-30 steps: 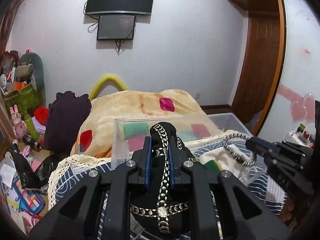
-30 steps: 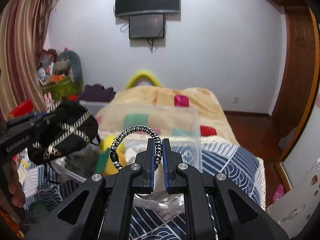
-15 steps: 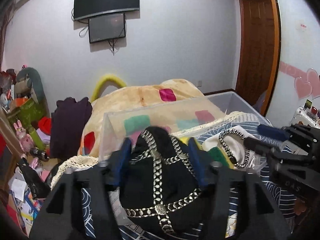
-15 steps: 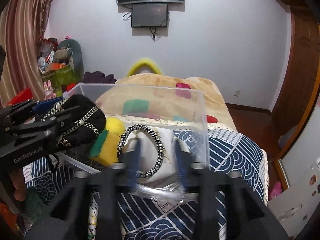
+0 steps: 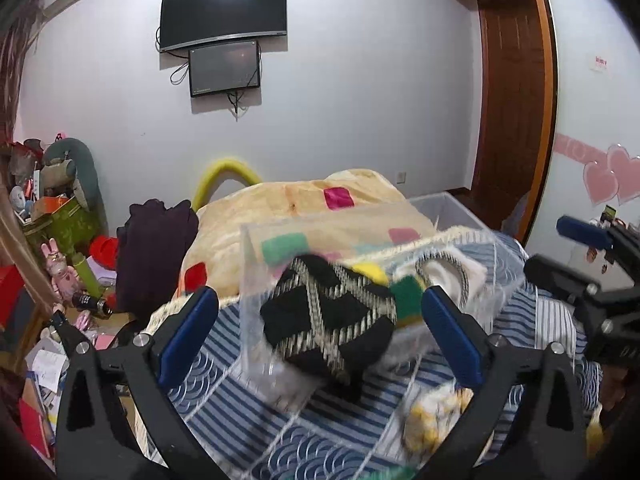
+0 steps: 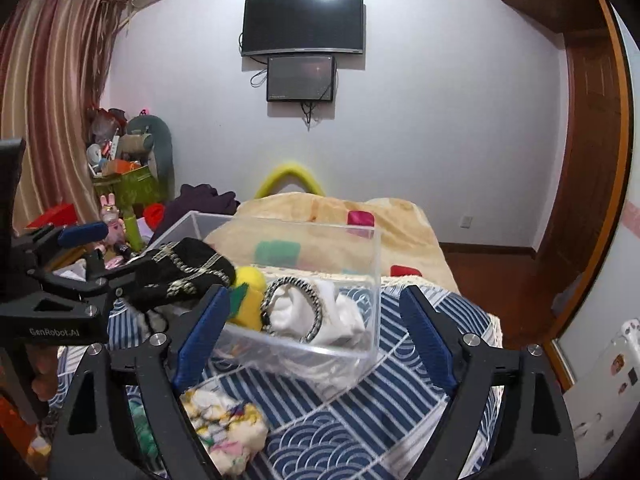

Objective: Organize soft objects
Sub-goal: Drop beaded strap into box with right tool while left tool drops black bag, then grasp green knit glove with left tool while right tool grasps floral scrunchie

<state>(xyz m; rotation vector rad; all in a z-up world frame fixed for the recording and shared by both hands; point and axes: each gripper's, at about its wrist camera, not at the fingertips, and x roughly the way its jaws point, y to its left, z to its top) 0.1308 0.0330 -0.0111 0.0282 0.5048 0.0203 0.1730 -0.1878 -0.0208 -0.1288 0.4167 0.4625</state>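
A bed covered with a navy-and-white wave-patterned quilt is seen beneath both tools, and a clear rectangular plastic box is set on it. In the left wrist view the left gripper is shown with its blue-padded fingers spread wide and nothing between them; a black fabric pouch crossed with silver chain trim, blurred, is seen at the box's near wall at 12 o'clock from the jaws, though whether it is resting or in the air cannot be told. In the right wrist view the right gripper is likewise spread wide and empty, and the pouch is seen at 10 o'clock at the box's left end. Inside the box a white soft item ringed by a black-and-white braided loop is lying beside a yellow-and-green plush piece. A small multicoloured cloth bundle is lying on the quilt at 7 o'clock, outside the box. Beyond the box a cream blanket with coloured squares is spread towards 12 o'clock. Two dark screens are mounted on the white wall, a striped curtain is hung at 10 o'clock, and a brown wooden door is seen at 2 o'clock.
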